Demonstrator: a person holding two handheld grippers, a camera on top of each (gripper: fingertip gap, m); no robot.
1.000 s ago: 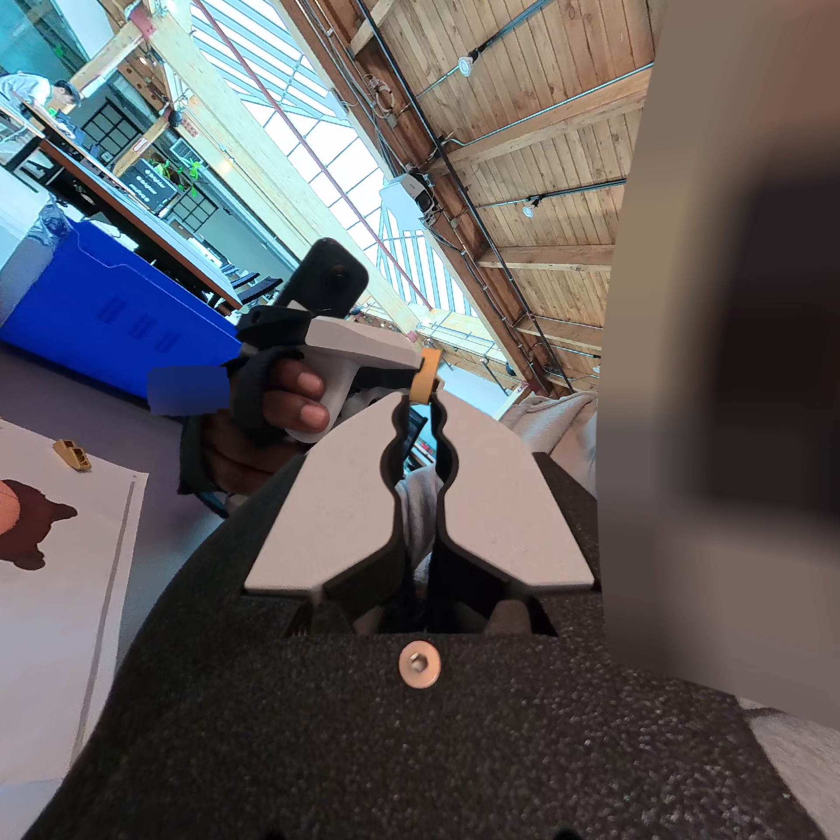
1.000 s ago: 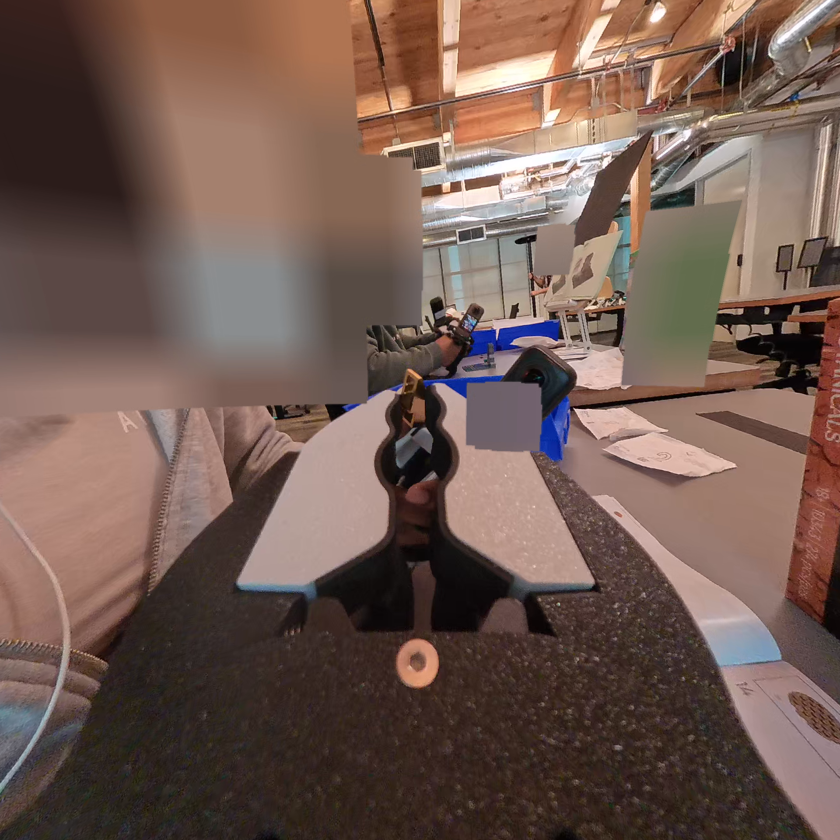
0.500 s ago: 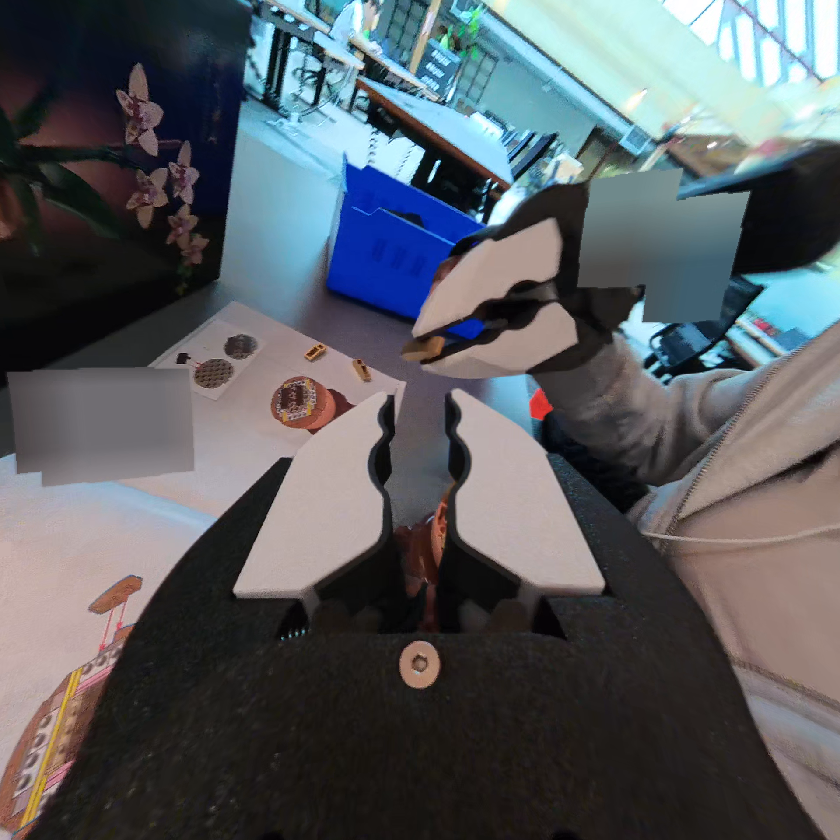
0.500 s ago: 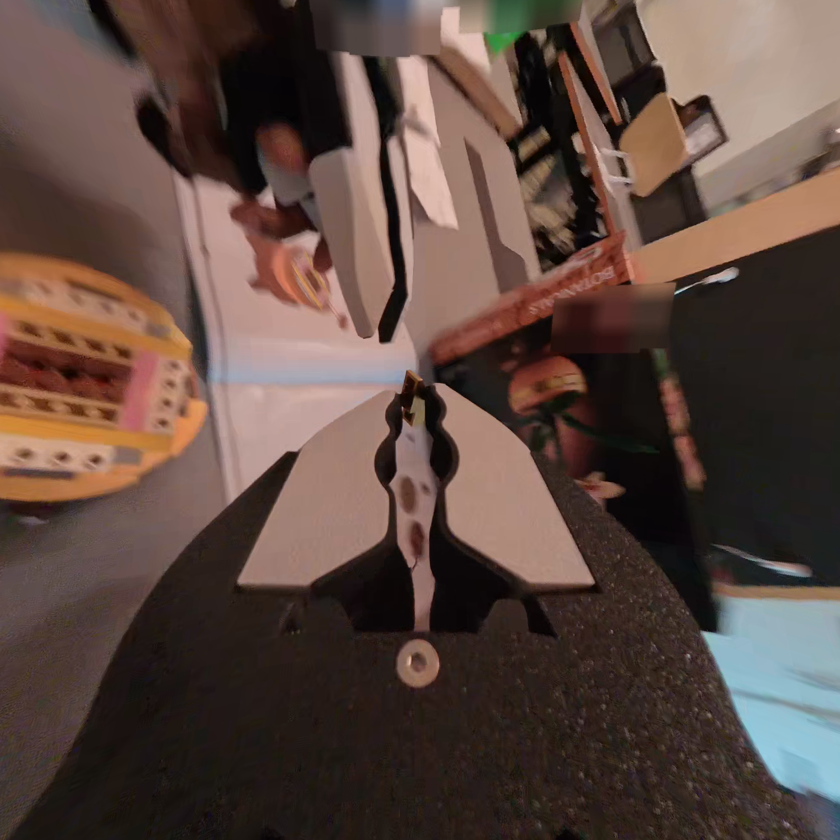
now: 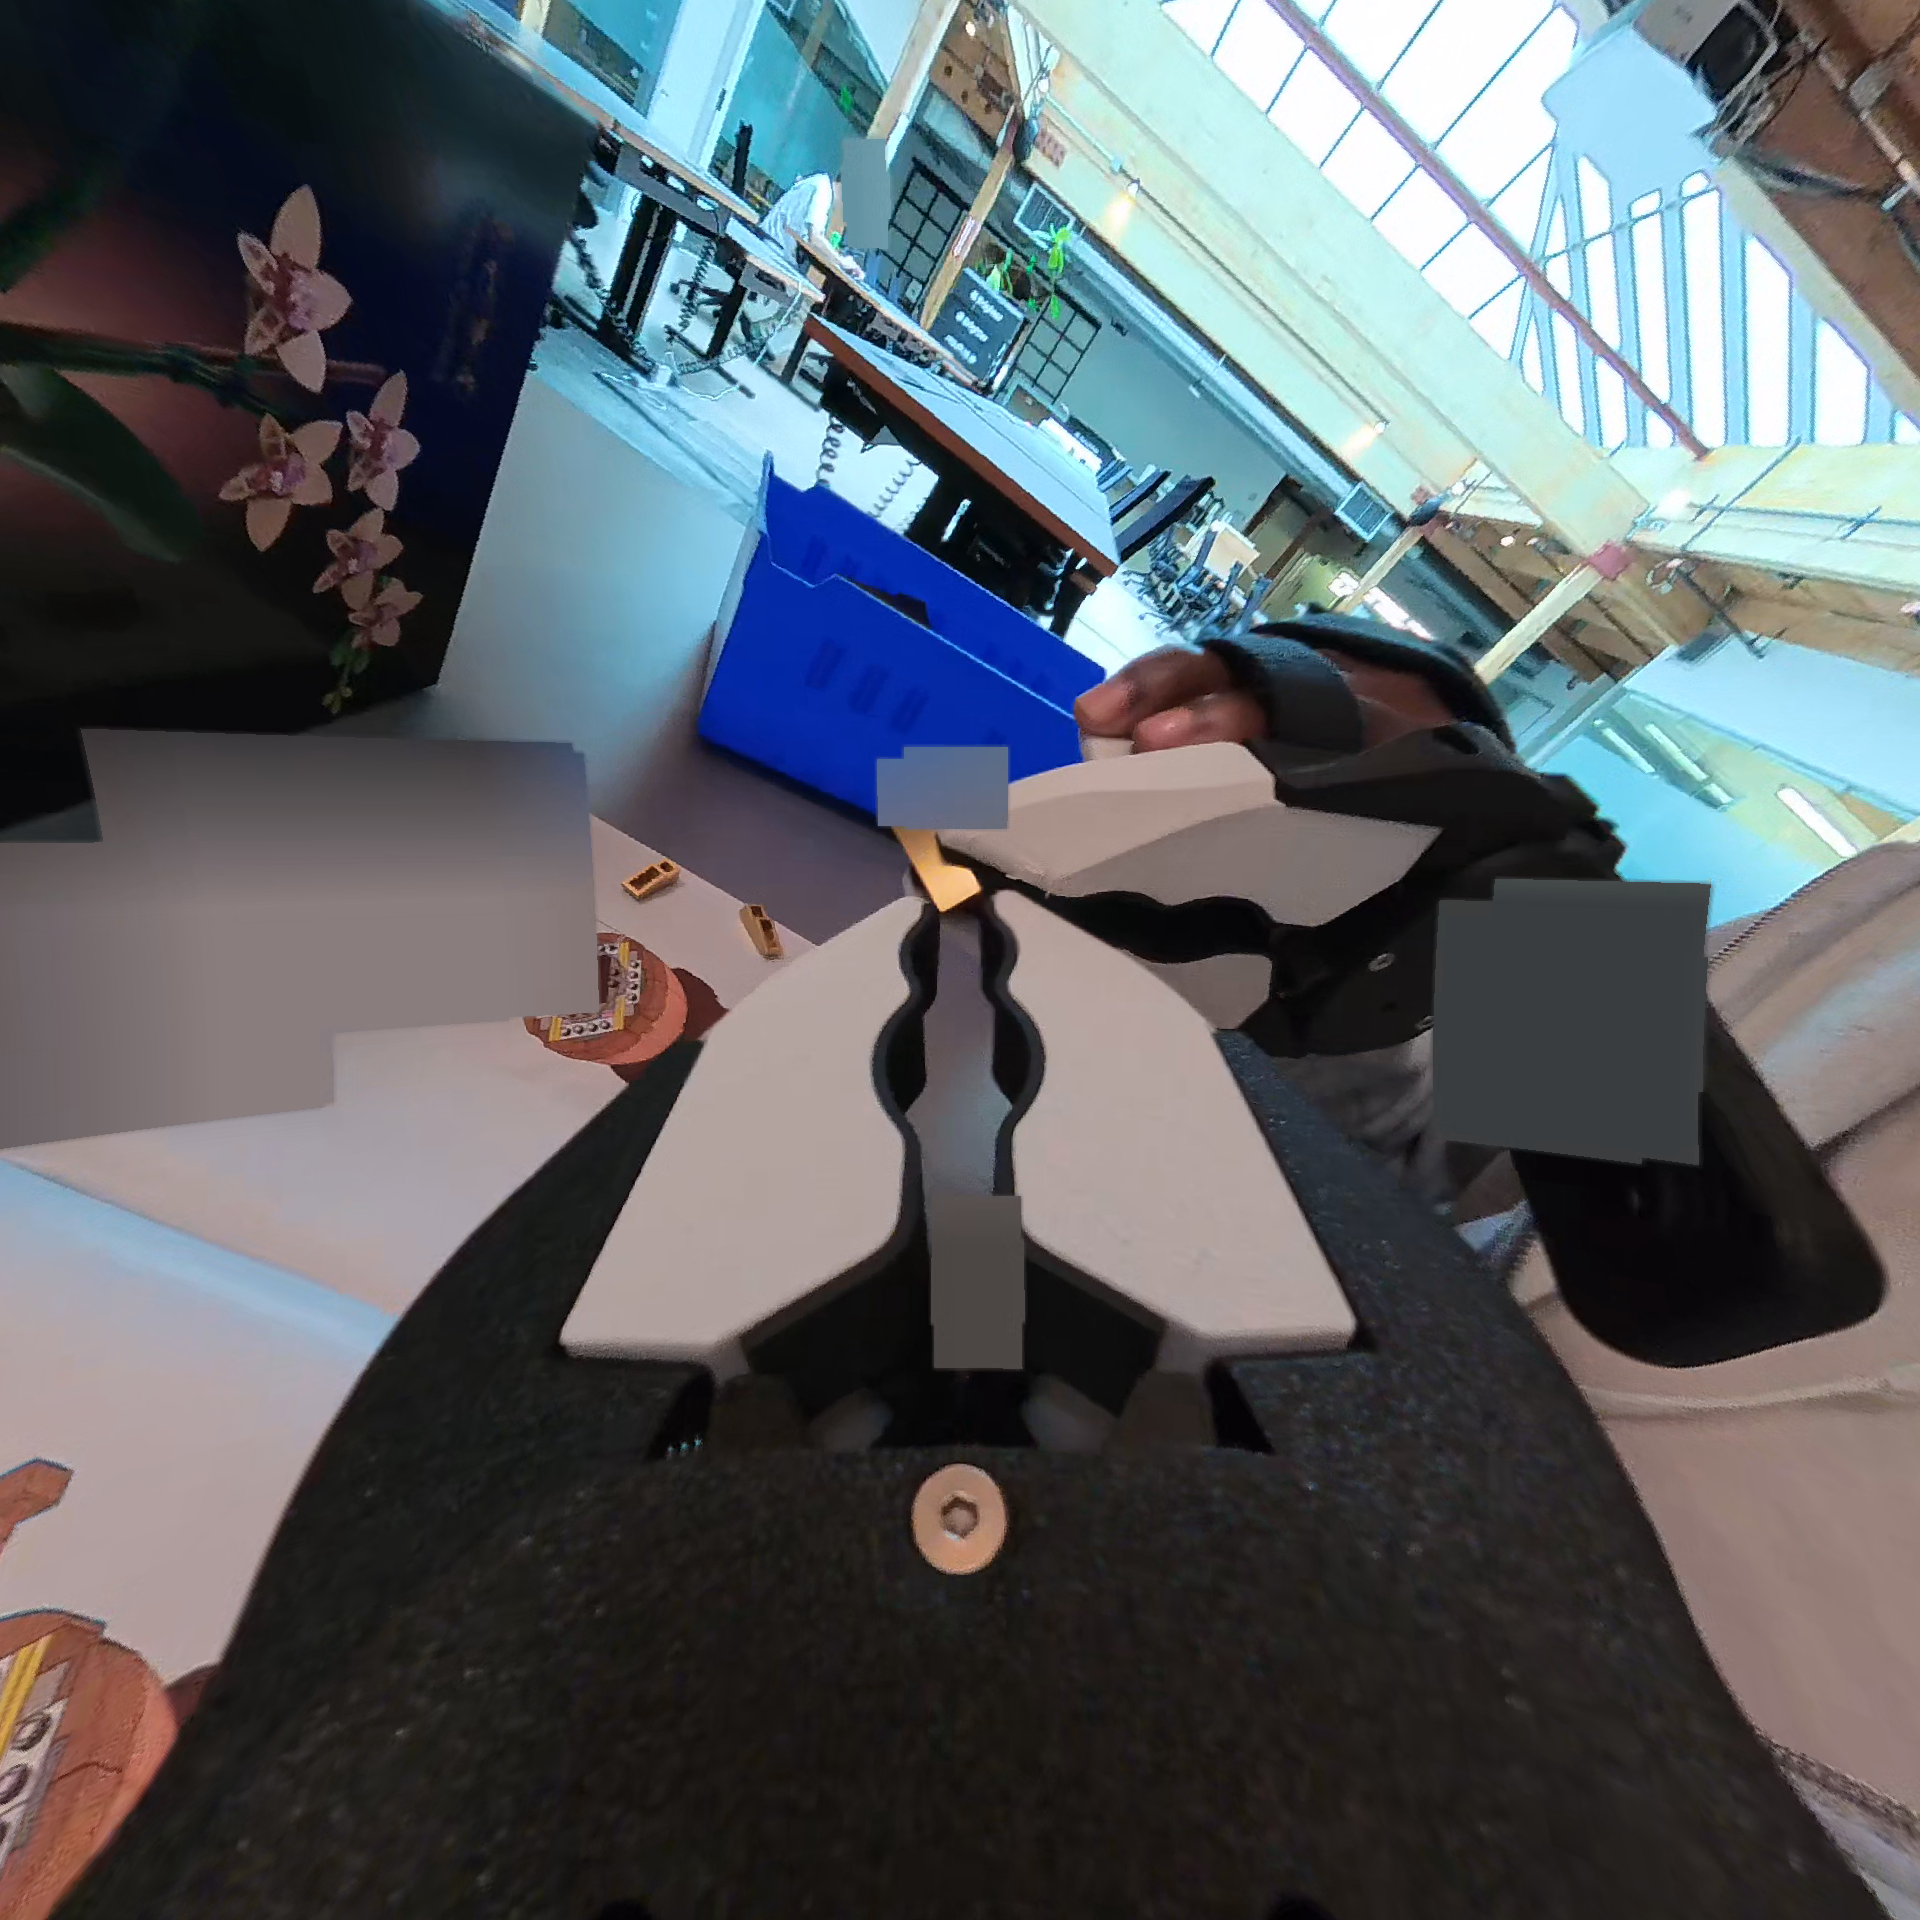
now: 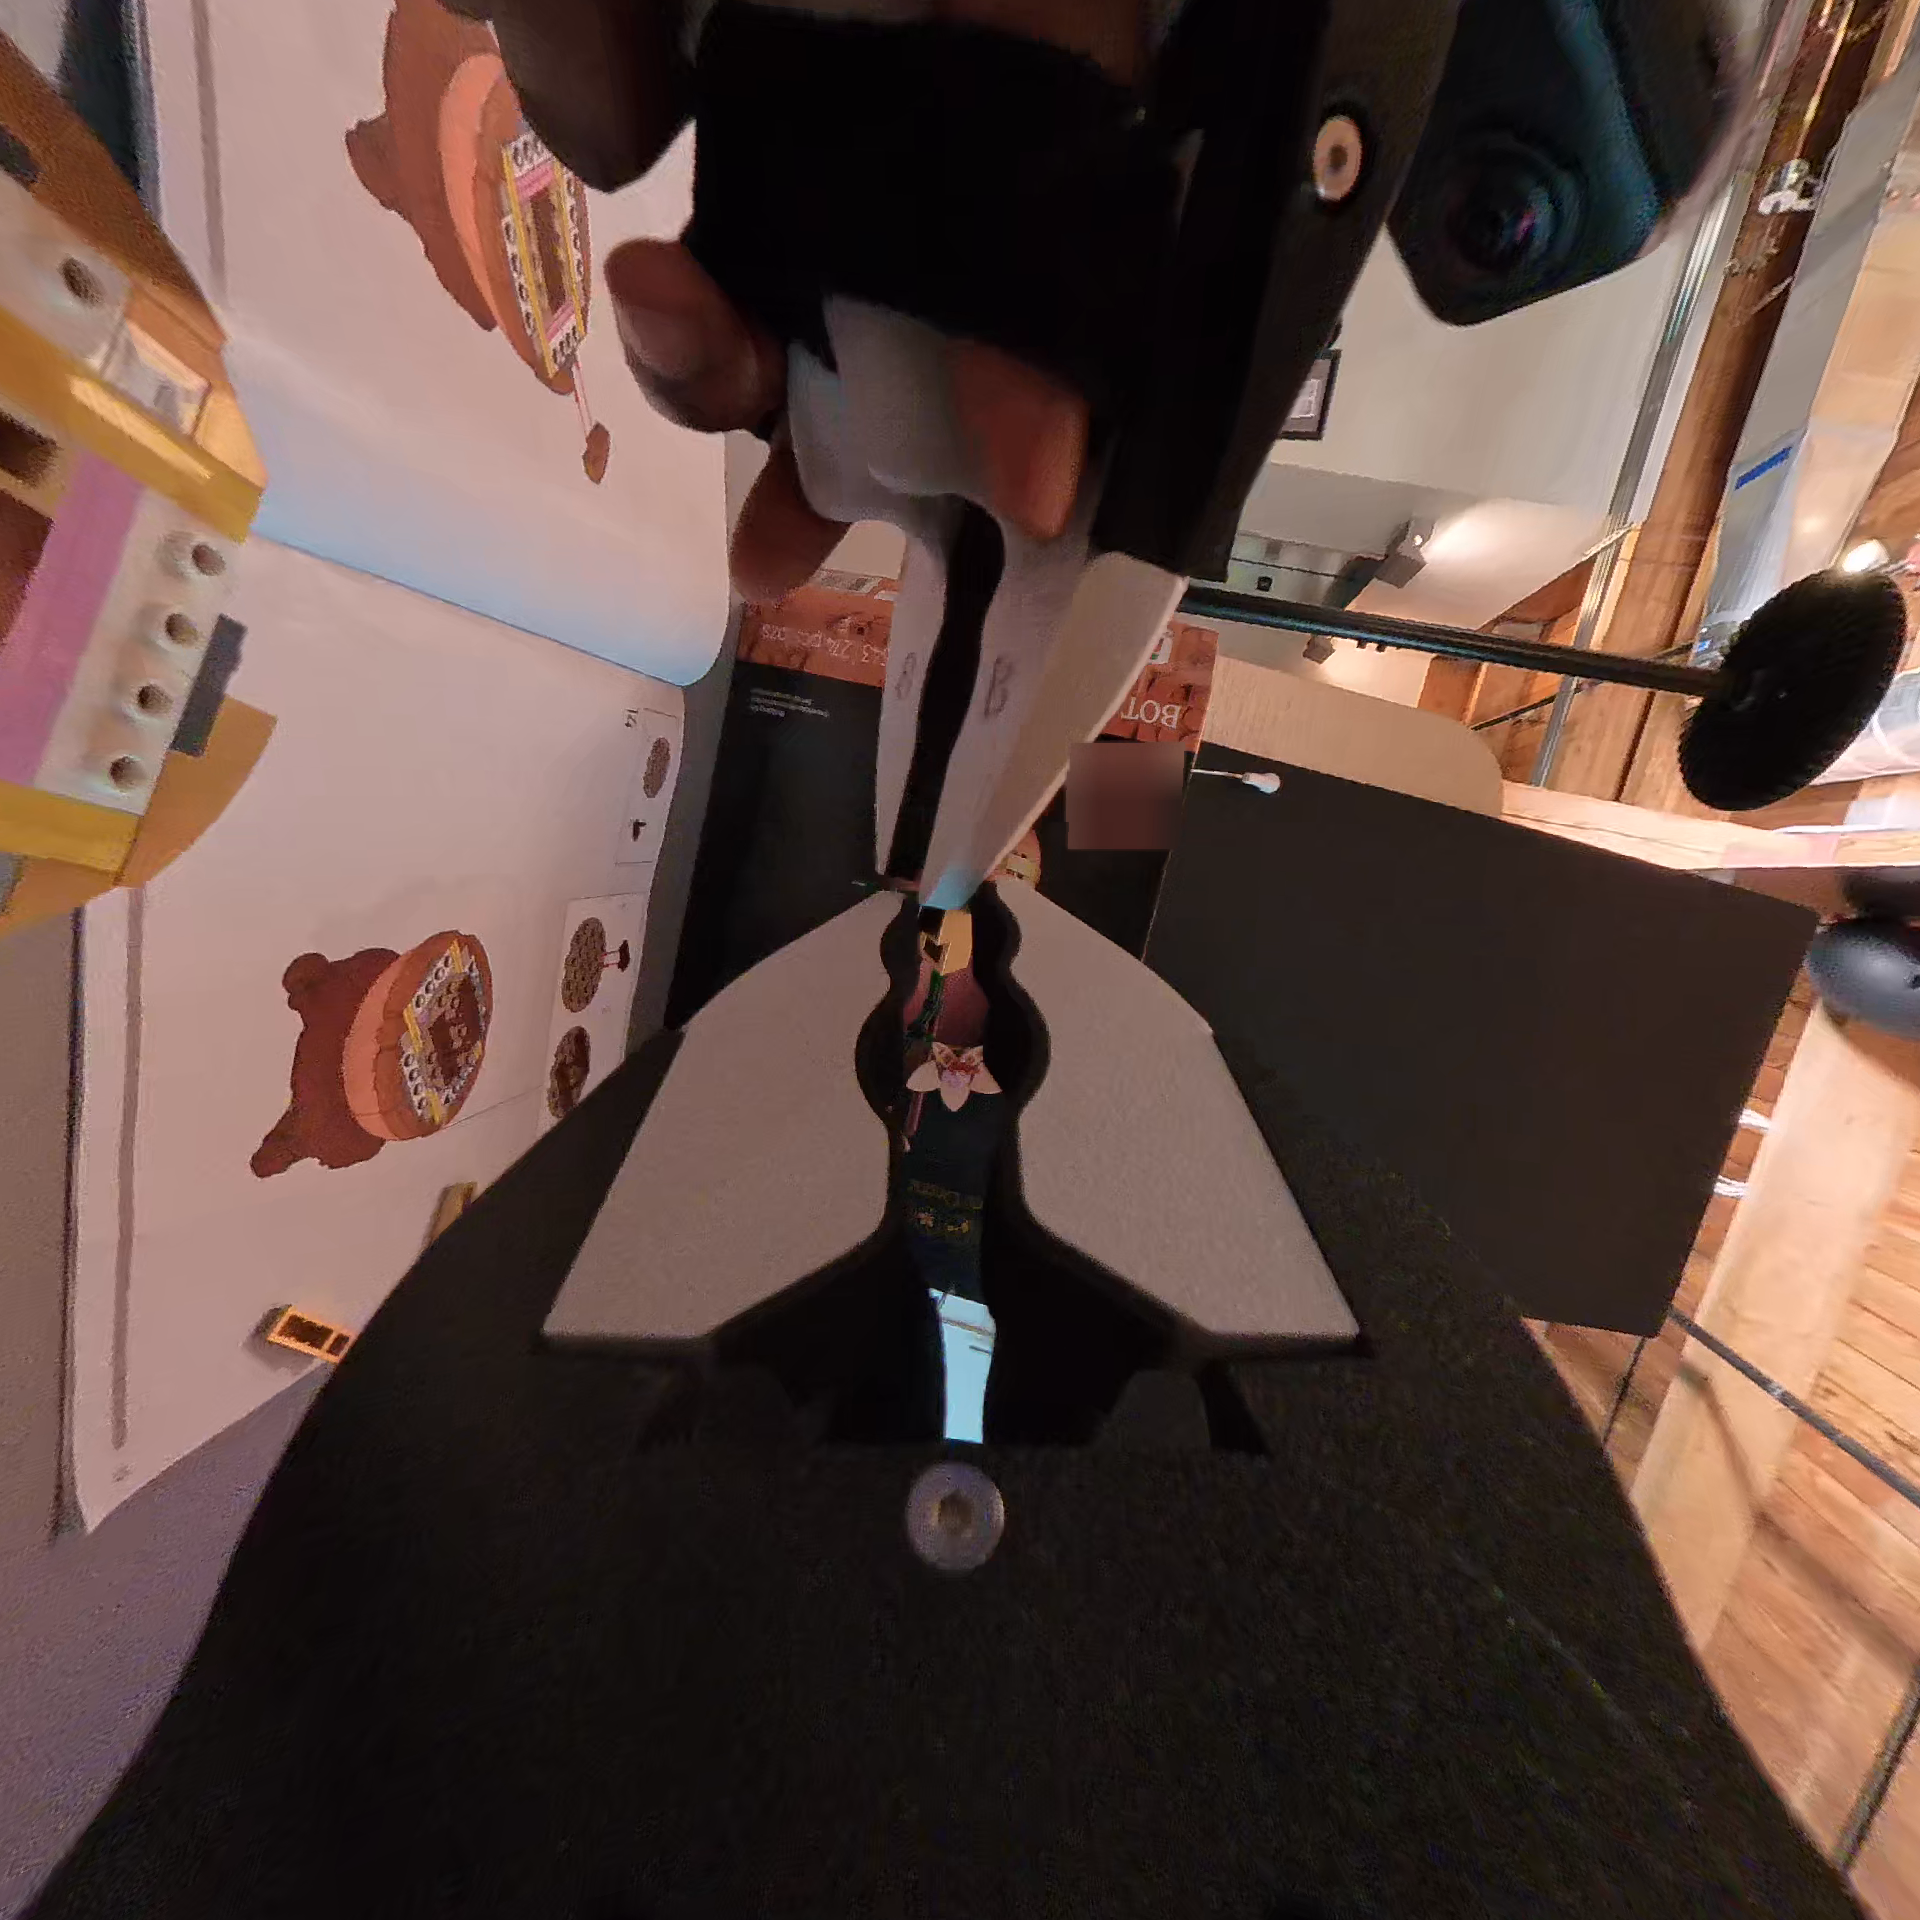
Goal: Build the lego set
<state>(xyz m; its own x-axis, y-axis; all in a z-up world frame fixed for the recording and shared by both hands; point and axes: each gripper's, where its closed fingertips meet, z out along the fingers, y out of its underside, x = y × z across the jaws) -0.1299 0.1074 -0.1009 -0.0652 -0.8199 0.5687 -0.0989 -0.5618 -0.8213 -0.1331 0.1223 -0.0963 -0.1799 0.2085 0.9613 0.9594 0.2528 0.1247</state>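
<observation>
A small yellow piece is pinched in my right gripper, which reaches in from the right in the left wrist view. My left gripper has a narrow gap between its jaws, and its tips sit on either side of the piece's lower end. In the right wrist view my right gripper is shut on the yellow piece. The left gripper comes down from above and meets it tip to tip. A partly built yellow, pink and white model shows at the left edge.
A white instruction sheet with pictures of a round brown model lies on the grey table. Two loose yellow bricks lie on it. A blue bin and a dark box with orchid pictures stand behind. A person's grey sleeve is at the right. My two grippers' fingertips are within a few centimetres of each other.
Both grippers swung down from pointing up at the ceiling and room towards the table. The right gripper brought the yellow piece to the left gripper's tips. The left jaws opened, then narrowed.
</observation>
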